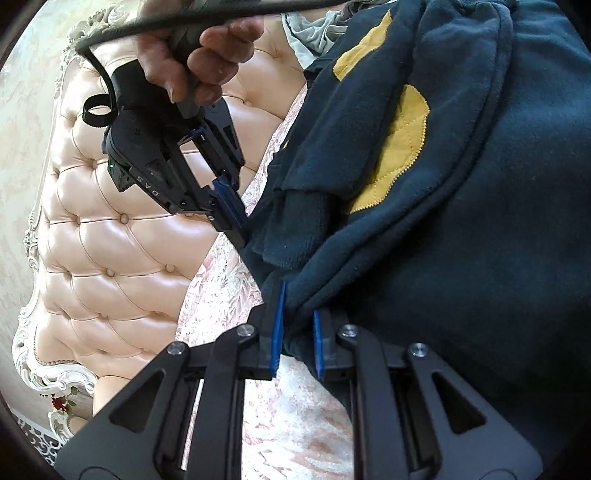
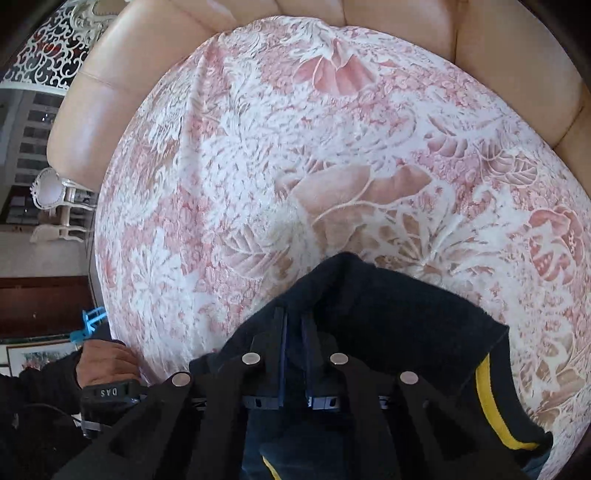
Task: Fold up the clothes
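A dark navy fleece top (image 1: 461,184) with yellow patches lies bunched on the pink floral bed cover (image 1: 229,295). My left gripper (image 1: 297,332) is shut on a fold at the top's lower edge, with cloth pinched between its blue pads. A hand holds my right gripper (image 1: 236,221) further along the same edge, its tips buried in the cloth. In the right wrist view the right gripper (image 2: 294,350) is shut on the navy top (image 2: 369,306), which drapes over its fingers; a yellow stripe shows at the right.
A tufted peach headboard (image 1: 110,240) with a carved white frame stands beside the bed. A grey-green garment (image 1: 314,33) lies at the far end. The floral cover (image 2: 295,147) stretches ahead to a padded peach edge (image 2: 110,92). A white chair (image 2: 55,206) stands beyond.
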Demonstrator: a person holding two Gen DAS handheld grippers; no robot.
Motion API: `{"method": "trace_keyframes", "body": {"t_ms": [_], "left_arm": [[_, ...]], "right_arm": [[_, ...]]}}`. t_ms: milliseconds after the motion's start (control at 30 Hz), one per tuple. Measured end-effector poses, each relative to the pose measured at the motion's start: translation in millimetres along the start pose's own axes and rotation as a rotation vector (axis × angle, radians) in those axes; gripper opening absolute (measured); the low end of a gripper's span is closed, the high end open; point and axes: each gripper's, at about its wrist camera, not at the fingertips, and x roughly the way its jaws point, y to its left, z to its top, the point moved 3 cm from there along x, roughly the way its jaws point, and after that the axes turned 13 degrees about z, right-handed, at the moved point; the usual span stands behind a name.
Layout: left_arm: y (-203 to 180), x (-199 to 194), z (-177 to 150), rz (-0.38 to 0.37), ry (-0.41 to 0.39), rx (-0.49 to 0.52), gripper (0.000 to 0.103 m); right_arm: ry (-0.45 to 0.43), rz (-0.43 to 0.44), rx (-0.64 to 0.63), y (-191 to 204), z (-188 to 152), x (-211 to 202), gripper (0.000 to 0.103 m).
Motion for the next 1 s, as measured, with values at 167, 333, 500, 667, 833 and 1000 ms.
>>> {"method": "trace_keyframes", "body": {"t_ms": [167, 333, 500, 667, 833, 1000], "left_arm": [[-4, -2, 4, -0.016, -0.007, 0.015, 0.014], [-5, 2, 4, -0.034, -0.003, 0.019, 0.014], [1, -2, 3, 0.013, -0.002, -0.010, 0.019], [2, -5, -2, 0.081, 0.001, 0.007, 0.052], [12, -1, -4, 0.068, 0.020, -0.038, 0.052], [5, 3, 0, 0.034, 0.018, -0.017, 0.026]], "right_arm": [[-0.072, -0.012, 0.052, -13, 11, -4, 0.004], [-0.121, -0.015, 0.072, -18, 16, 2, 0.003], [-0.168, 0.007, 0.078, -18, 14, -5, 0.006], [-0.219, -0.014, 0.124, -27, 11, -29, 0.010], [-0.129, 0.017, 0.078, -17, 8, -15, 0.040], [-0.100, 0.004, 0.038, -7, 11, 4, 0.063]]}}
